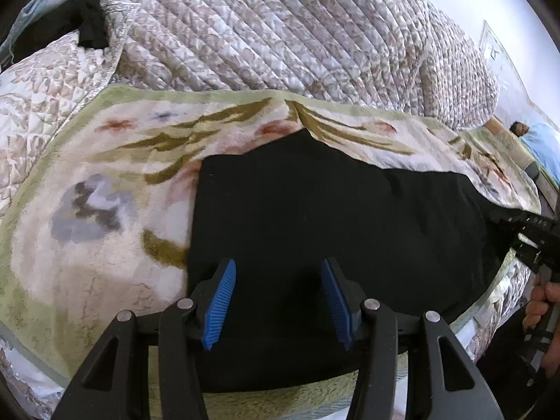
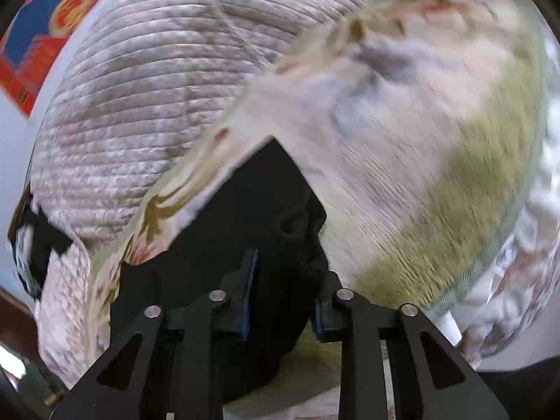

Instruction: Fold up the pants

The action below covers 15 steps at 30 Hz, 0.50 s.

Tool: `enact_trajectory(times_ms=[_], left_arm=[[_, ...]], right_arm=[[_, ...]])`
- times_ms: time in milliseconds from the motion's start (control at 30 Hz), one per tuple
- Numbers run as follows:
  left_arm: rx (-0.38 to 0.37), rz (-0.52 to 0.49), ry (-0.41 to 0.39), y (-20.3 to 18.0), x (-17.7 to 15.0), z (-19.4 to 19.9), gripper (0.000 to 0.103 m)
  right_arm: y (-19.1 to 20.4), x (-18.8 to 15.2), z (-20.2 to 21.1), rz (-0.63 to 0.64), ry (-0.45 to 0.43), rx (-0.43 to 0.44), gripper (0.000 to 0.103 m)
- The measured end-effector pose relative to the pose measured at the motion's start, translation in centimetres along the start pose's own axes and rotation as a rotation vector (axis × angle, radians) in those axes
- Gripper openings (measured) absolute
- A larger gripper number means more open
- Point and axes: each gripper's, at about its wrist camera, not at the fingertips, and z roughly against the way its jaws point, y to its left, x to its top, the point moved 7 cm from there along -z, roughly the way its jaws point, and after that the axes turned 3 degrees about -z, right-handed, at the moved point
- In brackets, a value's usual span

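A grey-and-white quilted floral bedspread covers the bed and heaps up at twelve o'clock. Over it lies a cream fleece blanket with olive leaves and a green border. The black pants lie flat on that blanket at centre, a blanket fold overlapping their far edge. The left tongs hover half open over the pants, gripping nothing. At three o'clock the right tongs are pinched on a bunched pants edge; a hand holds them.
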Motion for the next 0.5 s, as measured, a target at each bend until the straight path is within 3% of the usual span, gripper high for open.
enact_trajectory(times_ms=[233, 333, 500], left_arm=[[0.053, 0.072, -0.037, 3.6, 0.8, 1.1, 0.054], [0.096, 0.129, -0.053, 6.2, 0.9, 1.9, 0.054], [0.154, 0.229, -0.068, 10.6, 0.2, 3.5, 0.054]], right_arm=[[9.5, 1.0, 2.2, 0.204, -0.019, 0.164, 0.022], [15.3, -0.8, 2.4, 0.332, 0.007, 0.254, 0.022], [22.5, -7.4, 0.2, 0.531, 0.126, 0.364, 0.022]])
